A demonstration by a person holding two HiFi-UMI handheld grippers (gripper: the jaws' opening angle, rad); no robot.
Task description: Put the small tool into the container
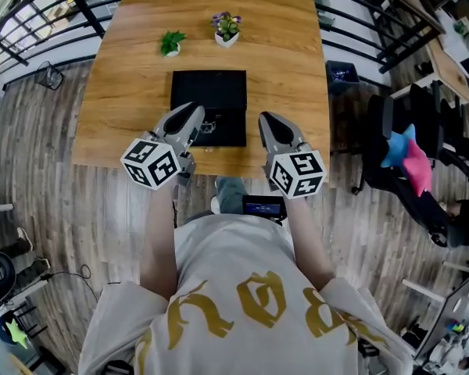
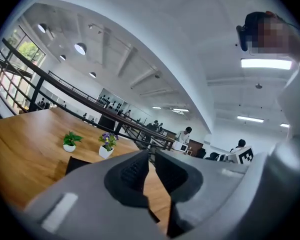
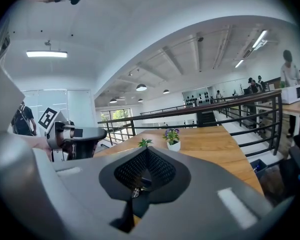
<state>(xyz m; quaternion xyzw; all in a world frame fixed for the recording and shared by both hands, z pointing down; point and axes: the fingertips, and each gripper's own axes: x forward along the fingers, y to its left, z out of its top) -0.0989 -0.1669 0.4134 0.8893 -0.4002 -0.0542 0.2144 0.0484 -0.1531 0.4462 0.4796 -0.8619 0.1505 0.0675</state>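
A black, open container [image 1: 219, 92] lies in the middle of the wooden table [image 1: 133, 116]. A small metal tool [image 1: 207, 125] rests in its near part. My left gripper [image 1: 195, 114] hovers over the container's near left corner, close to the tool, with its jaws a narrow gap apart and nothing between them [image 2: 149, 153]. My right gripper [image 1: 264, 119] hangs just right of the container, shut with its tips touching [image 3: 146, 149]. Through the slot below its pads, the small tool [image 3: 135, 191] glints against the dark container. A corner of the container [image 2: 76, 164] shows in the left gripper view.
Two small potted plants stand behind the container, a green plant [image 1: 171, 43] and a flowering plant [image 1: 226, 28]. A black railing [image 1: 55, 10] runs around the table's far sides. A chair with blue and pink cloth [image 1: 402, 158] stands to the right.
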